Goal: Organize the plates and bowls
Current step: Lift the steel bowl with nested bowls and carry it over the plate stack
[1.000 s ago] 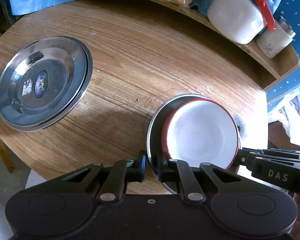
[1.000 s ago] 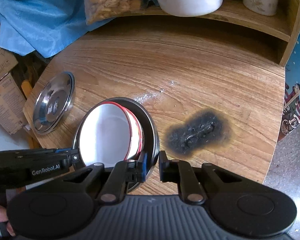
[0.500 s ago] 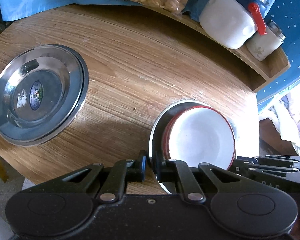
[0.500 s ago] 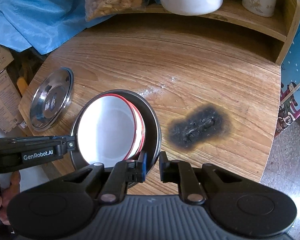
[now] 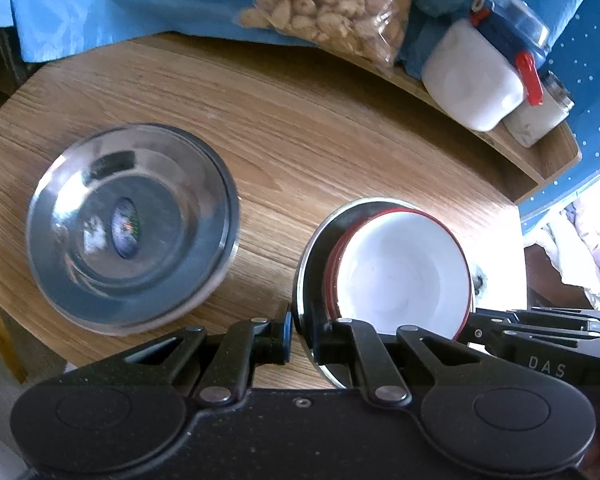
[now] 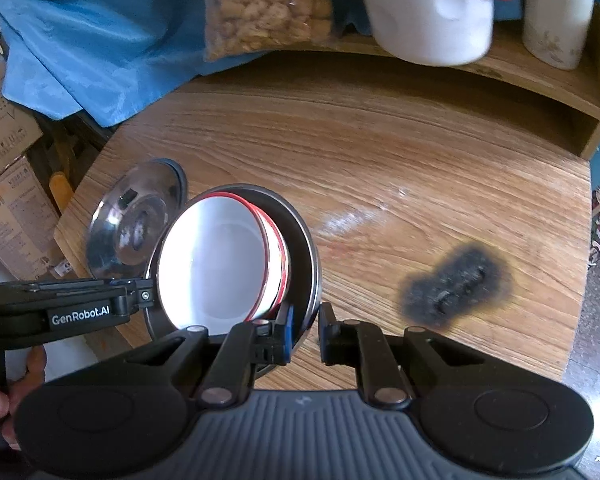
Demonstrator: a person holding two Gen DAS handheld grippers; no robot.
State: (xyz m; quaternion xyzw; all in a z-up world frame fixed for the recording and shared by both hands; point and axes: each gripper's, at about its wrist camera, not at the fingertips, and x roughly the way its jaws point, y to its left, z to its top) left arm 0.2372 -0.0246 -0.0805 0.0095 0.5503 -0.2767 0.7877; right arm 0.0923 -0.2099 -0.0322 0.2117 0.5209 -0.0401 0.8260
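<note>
A steel plate [image 5: 314,256] carrying stacked white bowls with red rims [image 5: 400,276] is held just above the wooden table between both grippers. My left gripper [image 5: 302,334] is shut on the plate's left rim. My right gripper [image 6: 304,328] is shut on the opposite rim of the same plate [image 6: 302,240], with the bowls [image 6: 216,264] inside it. A stack of steel plates [image 5: 128,228] lies on the table to the left and shows in the right wrist view as steel plates [image 6: 132,220] just behind the carried load.
A raised wooden shelf [image 6: 500,64] at the back holds a bag of nuts [image 6: 264,8], a white jug [image 6: 428,16] and a white canister [image 6: 556,24]. Blue cloth [image 6: 92,48] drapes at the back left. A black burn mark [image 6: 456,284] scars the table on the right. Cardboard boxes [image 6: 8,184] stand beyond the left edge.
Both grippers have carried the plate with the bowls leftward and slightly up, so the stack of steel plates now sits much closer to it. Both grips are unchanged.
</note>
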